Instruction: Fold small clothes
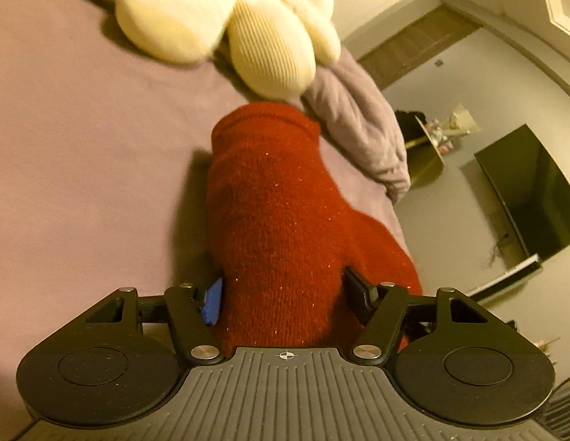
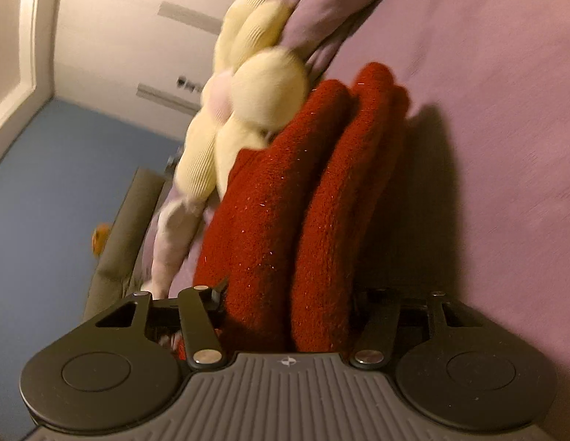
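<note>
A red knitted garment (image 1: 273,213) lies bunched on the lilac bed sheet (image 1: 82,128). In the left wrist view it fills the gap between the fingers of my left gripper (image 1: 285,290), which is shut on its near end. In the right wrist view the same red garment (image 2: 285,213) stands in two thick folds between the fingers of my right gripper (image 2: 288,301), which is shut on it. The fingertips are mostly hidden by the fabric in both views.
A cream flower-shaped plush toy (image 1: 229,25) lies just beyond the garment, also in the right wrist view (image 2: 244,117). A rumpled lilac blanket (image 1: 358,125) lies along the bed edge. A dark TV (image 1: 534,198) and a door (image 1: 413,47) are beyond the bed.
</note>
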The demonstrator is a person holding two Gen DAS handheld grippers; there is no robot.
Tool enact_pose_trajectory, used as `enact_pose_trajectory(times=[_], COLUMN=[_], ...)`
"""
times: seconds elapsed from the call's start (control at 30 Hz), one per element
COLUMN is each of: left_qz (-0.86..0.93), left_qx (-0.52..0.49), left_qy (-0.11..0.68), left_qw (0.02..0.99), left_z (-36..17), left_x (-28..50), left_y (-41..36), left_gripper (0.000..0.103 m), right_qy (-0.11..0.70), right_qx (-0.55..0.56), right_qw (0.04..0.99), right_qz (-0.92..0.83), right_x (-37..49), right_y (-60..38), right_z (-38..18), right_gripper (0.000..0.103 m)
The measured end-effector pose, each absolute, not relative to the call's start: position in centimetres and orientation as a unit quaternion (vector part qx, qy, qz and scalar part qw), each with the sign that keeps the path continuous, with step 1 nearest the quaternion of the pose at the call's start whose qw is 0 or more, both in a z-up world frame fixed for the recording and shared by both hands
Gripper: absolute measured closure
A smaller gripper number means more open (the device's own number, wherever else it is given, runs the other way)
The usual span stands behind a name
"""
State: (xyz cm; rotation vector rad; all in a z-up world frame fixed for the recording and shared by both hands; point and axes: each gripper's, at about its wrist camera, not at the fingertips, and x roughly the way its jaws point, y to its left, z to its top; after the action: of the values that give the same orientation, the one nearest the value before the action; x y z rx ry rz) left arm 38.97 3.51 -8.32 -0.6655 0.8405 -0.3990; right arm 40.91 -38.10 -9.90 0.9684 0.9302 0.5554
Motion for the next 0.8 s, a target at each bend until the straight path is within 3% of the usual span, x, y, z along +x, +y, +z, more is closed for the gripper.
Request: enact_pose_trajectory(times=[0.2, 0.37, 0.53, 0.67, 0.8], left_qz=[-0.092, -0.075, -0.078, -0.091, -0.076], left_qx=[-0.281, -0.246, -0.191, -0.180, -0.176], left_qy=[0.388, 0.360, 0.342, 0.362, 0.398], left_qw=[0.873, 0.897, 0.917, 0.910, 0.897], left_z=[-7.1, -4.8, -2.8, -4.4, -7.1], left_x=[31.9, 28.4, 23.7, 20.0, 19.3], left_y=[9.2, 10.8, 9.0, 7.1, 6.2], left_gripper=[0.033, 0.035, 0.023, 0.015, 0.015], right_qy=[0.456, 0.460, 0.404, 0.403, 0.427], right_qx=[0.414, 0.388, 0.282, 0.328, 0.409], right_qw=[0.721, 0.755, 0.849, 0.832, 0.784], right_qz=[0.318, 0.261, 0.193, 0.195, 0.189], right_x=[39.3, 37.6, 30.9, 25.8, 23.3], right_y=[-30.2, -28.9, -32.0, -33.6, -33.4], right_z=[-10.4, -8.9, -3.7, -3.6, -6.6], right_gripper=[0.048, 0.033, 0.034, 0.034, 0.034])
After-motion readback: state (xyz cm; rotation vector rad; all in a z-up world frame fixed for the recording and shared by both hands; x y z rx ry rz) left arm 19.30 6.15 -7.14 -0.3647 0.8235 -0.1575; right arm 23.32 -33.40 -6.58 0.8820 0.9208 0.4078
